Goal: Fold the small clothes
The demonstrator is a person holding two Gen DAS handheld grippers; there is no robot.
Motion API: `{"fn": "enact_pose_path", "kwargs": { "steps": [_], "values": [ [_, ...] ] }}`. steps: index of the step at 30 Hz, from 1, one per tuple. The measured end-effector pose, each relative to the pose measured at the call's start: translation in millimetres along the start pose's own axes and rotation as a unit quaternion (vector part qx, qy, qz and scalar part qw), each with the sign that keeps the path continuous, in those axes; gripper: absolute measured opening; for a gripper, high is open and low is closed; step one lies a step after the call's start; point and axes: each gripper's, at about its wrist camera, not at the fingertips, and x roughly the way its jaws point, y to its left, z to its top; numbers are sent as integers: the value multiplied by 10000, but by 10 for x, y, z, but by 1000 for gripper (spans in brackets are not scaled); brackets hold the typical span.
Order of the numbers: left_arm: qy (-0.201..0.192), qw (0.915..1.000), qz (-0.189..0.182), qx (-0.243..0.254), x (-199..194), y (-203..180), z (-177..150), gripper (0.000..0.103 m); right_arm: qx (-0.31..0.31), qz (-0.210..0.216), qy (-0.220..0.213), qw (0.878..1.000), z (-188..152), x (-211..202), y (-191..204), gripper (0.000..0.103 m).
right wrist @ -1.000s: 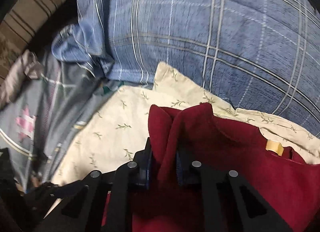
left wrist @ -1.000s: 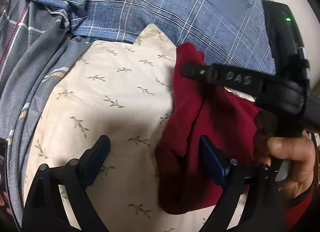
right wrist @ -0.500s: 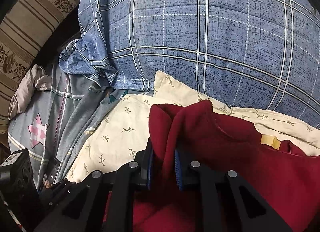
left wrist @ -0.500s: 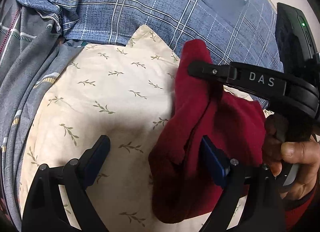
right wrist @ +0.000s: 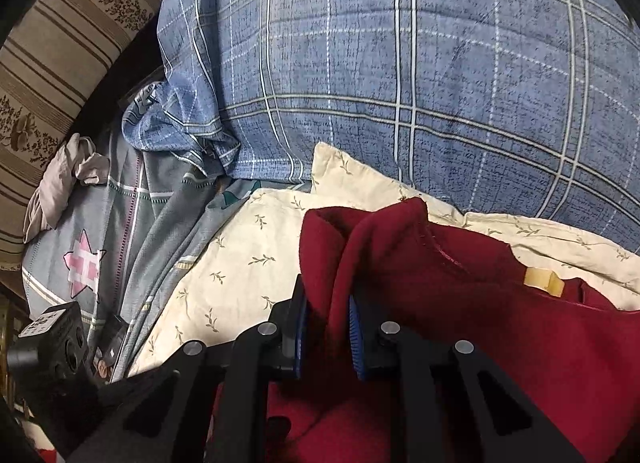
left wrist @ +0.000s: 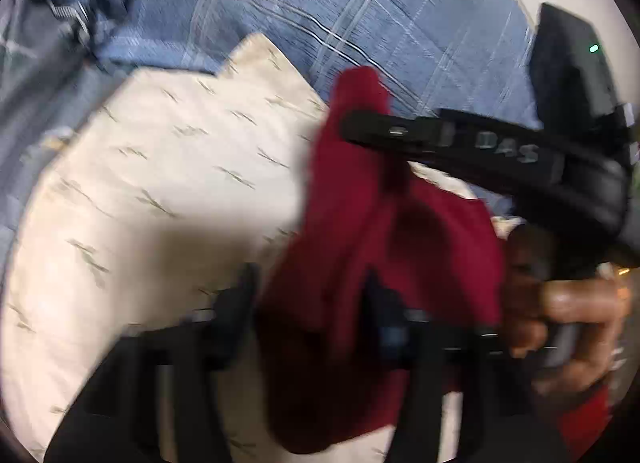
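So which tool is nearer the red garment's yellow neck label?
Right. The right tool is clamped on a red garment fold just left of the yellow label. The left tool, jaws just closing around cloth, sits farther down the garment, label unseen there.

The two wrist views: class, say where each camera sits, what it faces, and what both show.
Left wrist: on the left gripper, facing the red garment on the cream cloth; right gripper and hand visible.
Right wrist: on the right gripper, shut on the garment's bunched edge, facing the blue plaid pillow.
Shared: garment, cloth, pillow.
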Motion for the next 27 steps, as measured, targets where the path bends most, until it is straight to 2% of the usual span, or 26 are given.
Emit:
{"fn": "enact_pose_path", "kwargs": {
  "steps": [3, 4, 6, 8, 10, 12, 17, 18, 20, 22, 25, 26, 27],
  "values": [
    [-23, 10000, 13, 64, -14, -26, -10, 33, 37, 34, 80, 10000, 7, 68, -13, 18],
    [-33, 10000, 0, 47, -25, -31, -14, 31, 83, 76, 126, 9999, 15, 91, -23, 24],
    [-50, 9999, 16, 113, -40, -56, -21, 30, 192, 79, 135, 9997, 32, 104, -36, 29],
    [-53, 9999, 38, 135, -44, -61, -35, 30, 201, 72, 173, 9996, 40, 108, -14, 39],
    [-44, 9999, 42, 122, -43, -59, -40, 30, 143, 16, 249, 9996, 47, 119, 35, 65],
    [-50, 9999, 40, 117, -44, -58, -36, 30, 59, -78, 386, 9992, 38, 176, 90, 72],
    [-52, 9998, 75, 155, -54, -67, -34, 30, -118, -291, 624, 9976, -32, 377, 161, 71],
    [-46, 9999, 72, 144, -53, -61, -29, 30, -195, -414, 620, 9970, -46, 405, 175, 68],
    [-32, 9999, 70, 130, -60, -54, -24, 30, -352, -642, 542, 9958, -66, 418, 195, 50],
    [-32, 9999, 91, 142, -65, -62, -17, 32, -330, -582, 456, 9967, -81, 382, 176, 38],
    [-98, 9995, 232, 164, -82, -75, -16, 49, -312, -458, 302, 9980, -90, 261, 159, 25],
    [-123, 9994, 279, 171, -88, -72, -17, 56, -287, -407, 257, 9984, -91, 216, 142, 24],
    [-137, 9993, 305, 159, -92, -67, -22, 57, -259, -366, 248, 9987, -84, 193, 129, 23]
  ]
}}
